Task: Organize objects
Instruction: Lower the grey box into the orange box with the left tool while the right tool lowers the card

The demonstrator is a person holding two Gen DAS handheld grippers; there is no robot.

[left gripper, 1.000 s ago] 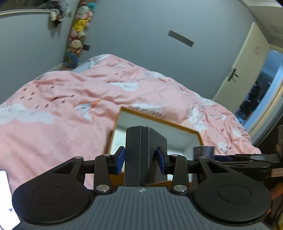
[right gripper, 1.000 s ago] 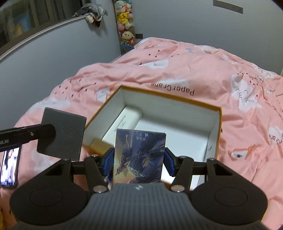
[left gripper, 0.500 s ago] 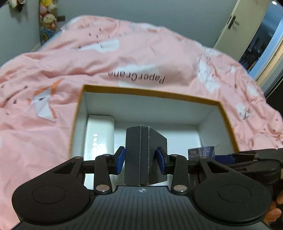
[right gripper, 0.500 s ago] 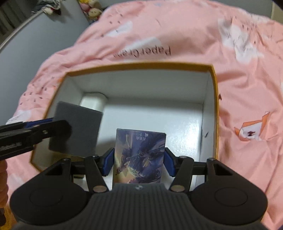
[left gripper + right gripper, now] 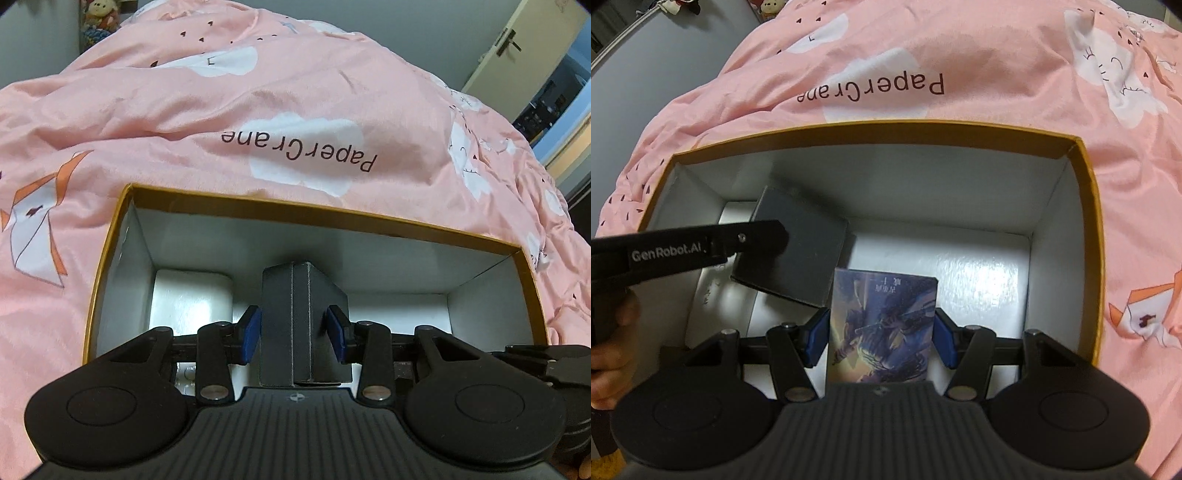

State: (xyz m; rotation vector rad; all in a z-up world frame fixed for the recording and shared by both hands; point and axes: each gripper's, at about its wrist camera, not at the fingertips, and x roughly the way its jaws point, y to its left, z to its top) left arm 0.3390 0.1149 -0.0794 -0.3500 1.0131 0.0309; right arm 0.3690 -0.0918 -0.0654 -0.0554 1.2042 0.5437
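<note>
A second ago both views took in the grey wall, the plush toys and a wide stretch of bed; now the pink "PaperCrane" duvet [image 5: 258, 110] and the open orange-rimmed cardboard box [image 5: 317, 218] lying on it fill both frames, both tools having come down over the box's white interior. The box looked small and distant then; its far wall and side walls now surround what each pair of tongs carries. Inside, against the left wall, lies a white rectangular pack [image 5: 192, 295], which has grown in view with the rest. The left tongs [image 5: 293, 334] are set fairly narrow, their blue pads clamped on the sides of a dark grey box [image 5: 303, 317] held upright; from the right wrist view that grey box [image 5: 798, 251] hangs over the left part of the interior, above the white pack. The right tongs [image 5: 881, 338] stand somewhat wider, pads pressed on the two long edges of a card pack with blue fantasy artwork [image 5: 882, 325], held upright over the box floor near its front. A person's hand [image 5: 613, 350] grips the left tool's handle at the frame edge.
</note>
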